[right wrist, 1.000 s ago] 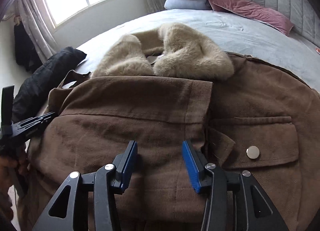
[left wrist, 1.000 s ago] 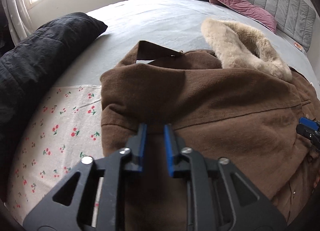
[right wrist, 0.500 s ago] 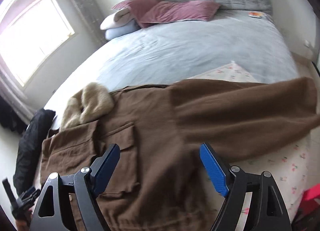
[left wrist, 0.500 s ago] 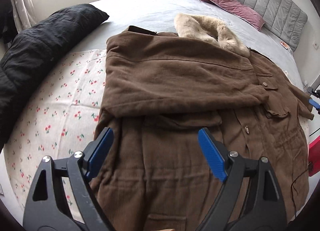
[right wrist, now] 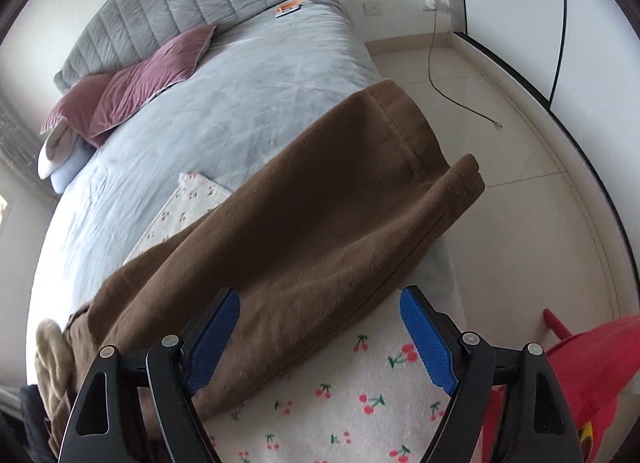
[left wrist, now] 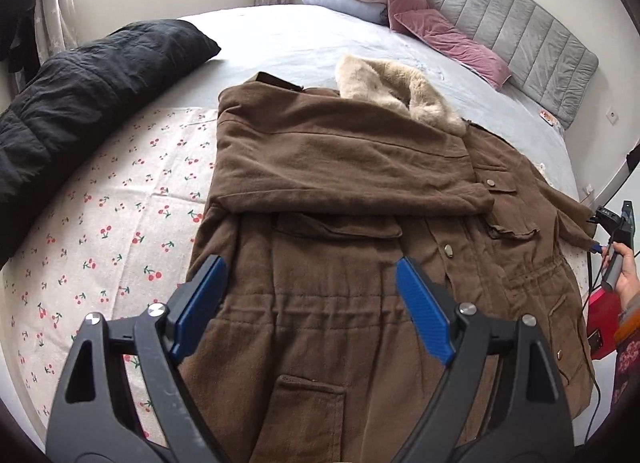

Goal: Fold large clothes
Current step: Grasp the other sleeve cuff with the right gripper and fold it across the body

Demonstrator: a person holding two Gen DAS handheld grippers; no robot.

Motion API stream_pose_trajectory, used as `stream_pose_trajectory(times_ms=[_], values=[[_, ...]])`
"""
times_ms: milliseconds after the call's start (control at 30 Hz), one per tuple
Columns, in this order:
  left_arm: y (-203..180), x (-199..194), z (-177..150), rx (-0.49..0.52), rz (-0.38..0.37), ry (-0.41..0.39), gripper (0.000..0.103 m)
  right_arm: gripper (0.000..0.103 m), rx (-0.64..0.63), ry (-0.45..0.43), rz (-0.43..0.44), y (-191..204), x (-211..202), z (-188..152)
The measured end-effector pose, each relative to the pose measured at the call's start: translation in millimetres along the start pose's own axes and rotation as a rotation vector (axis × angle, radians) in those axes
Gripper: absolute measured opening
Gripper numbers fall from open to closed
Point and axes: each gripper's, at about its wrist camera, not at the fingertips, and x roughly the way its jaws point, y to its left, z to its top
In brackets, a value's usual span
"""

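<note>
left gripper [left wrist: 310, 303]: fingers spread wide, holding nothing, above the lower half of the coat
right gripper [right wrist: 320, 337]: fingers spread wide, holding nothing, over the near end of the sleeve
coat [left wrist: 360, 263]: brown, flat on the cherry-print sheet [left wrist: 100, 203] on the bed [left wrist: 280, 35]; one sleeve folded across the chest
other sleeve [right wrist: 300, 223]: stretched out sideways, cuff reaching past the bed edge over the floor [right wrist: 520, 183]
fur collar [left wrist: 392, 91]: beige, at the top of the coat, toward the headboard [left wrist: 500, 23]
black jacket [left wrist: 80, 95]: on the bed left of the coat, apart from it
pillows [left wrist: 440, 31]: pink, by the headboard
</note>
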Motion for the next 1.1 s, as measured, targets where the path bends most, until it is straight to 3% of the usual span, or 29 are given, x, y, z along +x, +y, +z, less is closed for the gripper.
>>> stream_pose_trajectory(times_ms=[167, 300, 367, 433, 467, 533, 600, 700, 867, 967, 1100], values=[[2, 12, -3, 0.006, -0.058, 0.044, 0.087, 0.083, 0.058, 0.018, -0.046, -10, 25, 13], [7, 19, -5, -0.004, -0.053, 0.064, 0.087, 0.082, 0.069, 0.008, -0.069, -19, 33, 15], [10, 17, -4, -0.010, -0.060, 0.060, 0.087, 0.070, 0.067, -0.003, -0.065, -23, 31, 17], [15, 12, -3, -0.014, -0.085, 0.051, 0.085, 0.026, 0.034, -0.032, -0.084, -25, 24, 18], [17, 10, -2, -0.014, -0.097, 0.046, 0.084, 0.015, 0.019, -0.041, -0.085, -27, 21, 19], [21, 6, 0, -0.018, -0.105, 0.039, 0.081, 0.006, 0.017, -0.065, -0.028, -31, 9, 23], [24, 4, 2, -0.033, -0.115, 0.033, 0.078, 0.005, -0.024, -0.129, 0.003, -22, -14, 28], [27, -1, 5, -0.056, -0.138, 0.022, 0.078, 0.005, -0.141, -0.248, 0.050, 11, -59, 33], [29, -10, 10, -0.067, -0.157, 0.002, 0.078, 0.005, -0.357, -0.396, 0.199, 94, -144, 20], [33, -10, 11, -0.076, -0.191, 0.001, 0.078, 0.005, -0.534, -0.448, 0.298, 161, -194, -11], [39, -5, 9, -0.097, -0.185, 0.007, 0.078, 0.005, -0.755, -0.431, 0.464, 244, -237, -74]])
